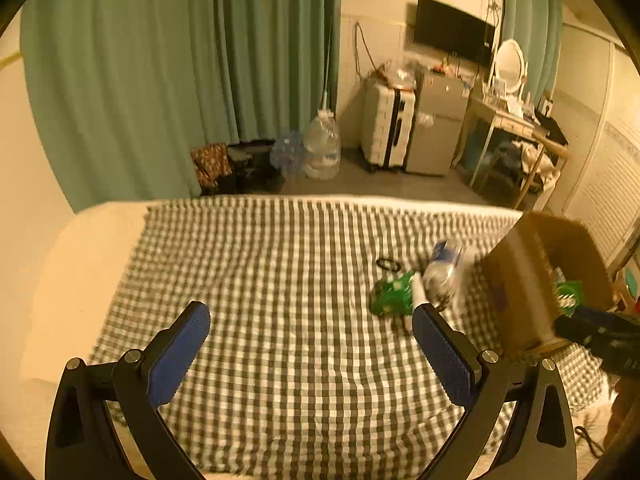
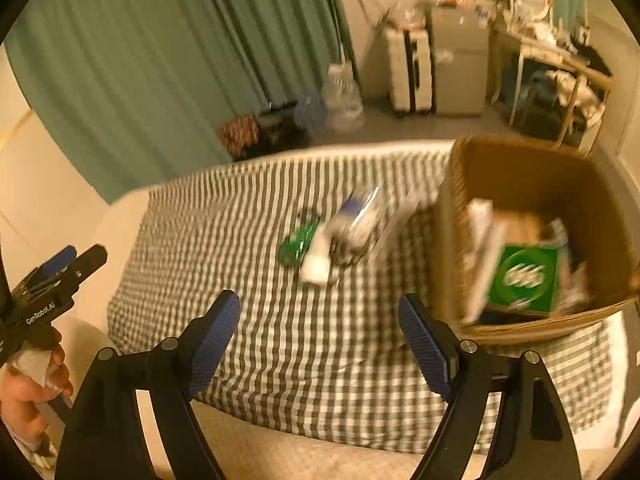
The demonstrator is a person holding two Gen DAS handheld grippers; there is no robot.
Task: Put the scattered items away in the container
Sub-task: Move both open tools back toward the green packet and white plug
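A cardboard box [image 2: 448, 216] stands at the right on a checked cloth [image 2: 280, 340], with a green carton [image 2: 524, 276] and other packs inside. Left of the box lie a green packet [image 2: 298, 246], a white tube [image 2: 318, 260], a blue-and-white pack [image 2: 358, 216] and a black hair tie [image 1: 388, 264]. My right gripper [image 2: 319, 302] hovers open and empty over the cloth, nearer than these items. My left gripper [image 1: 311, 314] is wide open and empty; the green packet [image 1: 394, 294] lies just beyond its right finger. The cardboard box [image 1: 520, 280] is at its right.
The cloth covers a pale bed [image 1: 80, 280]. Beyond its far edge are green curtains [image 1: 160, 80], water bottles [image 1: 322, 148], a white suitcase [image 1: 386, 128], a small fridge [image 1: 436, 128] and a cluttered desk [image 1: 516, 120]. A hand [image 2: 28, 380] holds the left gripper at the lower left.
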